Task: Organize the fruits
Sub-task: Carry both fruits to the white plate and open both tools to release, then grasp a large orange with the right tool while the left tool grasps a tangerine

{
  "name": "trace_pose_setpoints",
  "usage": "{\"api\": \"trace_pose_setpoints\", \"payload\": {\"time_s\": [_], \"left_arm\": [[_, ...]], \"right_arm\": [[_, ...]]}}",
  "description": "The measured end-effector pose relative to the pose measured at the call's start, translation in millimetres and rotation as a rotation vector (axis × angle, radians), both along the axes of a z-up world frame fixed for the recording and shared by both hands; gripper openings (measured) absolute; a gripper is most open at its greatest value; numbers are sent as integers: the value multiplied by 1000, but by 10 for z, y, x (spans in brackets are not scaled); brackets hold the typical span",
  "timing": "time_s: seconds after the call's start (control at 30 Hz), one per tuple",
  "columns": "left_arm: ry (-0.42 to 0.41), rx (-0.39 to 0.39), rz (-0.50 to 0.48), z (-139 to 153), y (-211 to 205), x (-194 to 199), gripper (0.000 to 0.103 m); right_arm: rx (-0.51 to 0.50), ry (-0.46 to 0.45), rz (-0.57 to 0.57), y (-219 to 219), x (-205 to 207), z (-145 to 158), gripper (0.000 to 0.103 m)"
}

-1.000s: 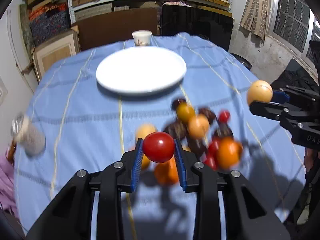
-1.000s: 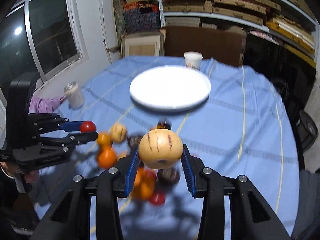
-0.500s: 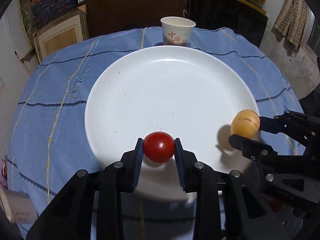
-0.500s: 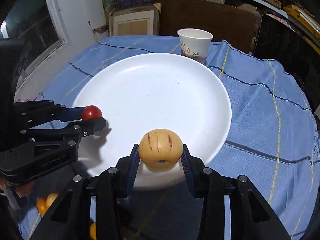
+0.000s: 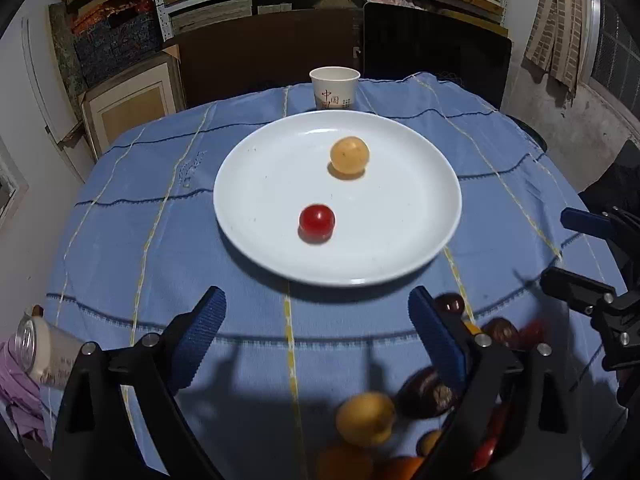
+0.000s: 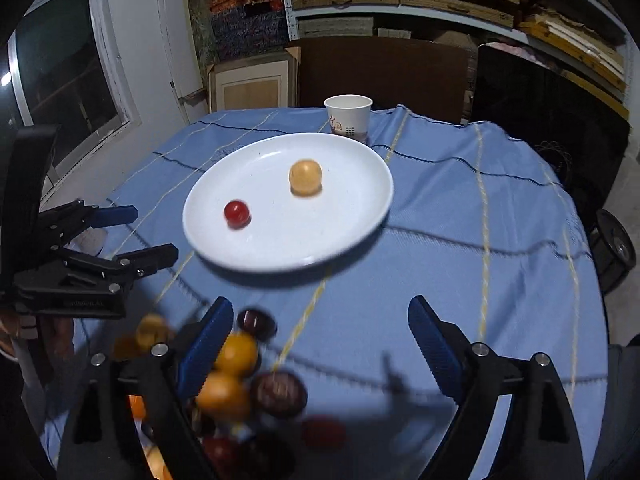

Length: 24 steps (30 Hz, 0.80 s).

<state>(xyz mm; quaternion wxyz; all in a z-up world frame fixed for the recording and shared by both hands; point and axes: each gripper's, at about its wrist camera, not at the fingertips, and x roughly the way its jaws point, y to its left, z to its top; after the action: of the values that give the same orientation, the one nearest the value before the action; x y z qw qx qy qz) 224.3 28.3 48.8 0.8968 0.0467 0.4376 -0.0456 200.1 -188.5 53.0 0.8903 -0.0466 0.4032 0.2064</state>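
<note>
Blue checked tablecloth [image 5: 248, 320] carries a white plate [image 5: 420, 240] holding a red tomato [image 5: 317, 223] and yellow fruit [image 5: 349, 155], apparently sorted from the pile [image 6: 240, 376], as left gripper [image 5: 316, 332] and right gripper [image 6: 320, 340] jaws open, empty.

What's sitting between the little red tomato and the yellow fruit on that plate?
Nothing: the left wrist view shows only bare white plate between the red tomato and the yellow fruit.
</note>
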Motion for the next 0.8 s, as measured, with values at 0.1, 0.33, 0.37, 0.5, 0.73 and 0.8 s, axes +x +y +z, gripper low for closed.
{"api": "trace_pose_setpoints", "payload": {"time_s": [0.1,0.33,0.37,0.5,0.73,0.8], "left_arm": [[27,-23,2,-62,9,-349,97],[17,-25,8,-234,-19,-1045,97],[20,-27,9,-265,-19,-1135,97],[19,-39,14,-347,-5,-1411,97],[33,-61,29,-449,43,-1735,97],[47,-59,35,-502,56,-1768,97]], "right_arm": [[19,3,-16,-131,-349,-20,95],[-5,28,-34,-244,-1068,-241,95],[-11,28,-21,-233,-1159,-258,95],[-35,23,3,-188,-1382,-322,95],[-71,1,69,101,-1504,-367,95],[-93,-20,78,219,-1484,-365,94]]}}
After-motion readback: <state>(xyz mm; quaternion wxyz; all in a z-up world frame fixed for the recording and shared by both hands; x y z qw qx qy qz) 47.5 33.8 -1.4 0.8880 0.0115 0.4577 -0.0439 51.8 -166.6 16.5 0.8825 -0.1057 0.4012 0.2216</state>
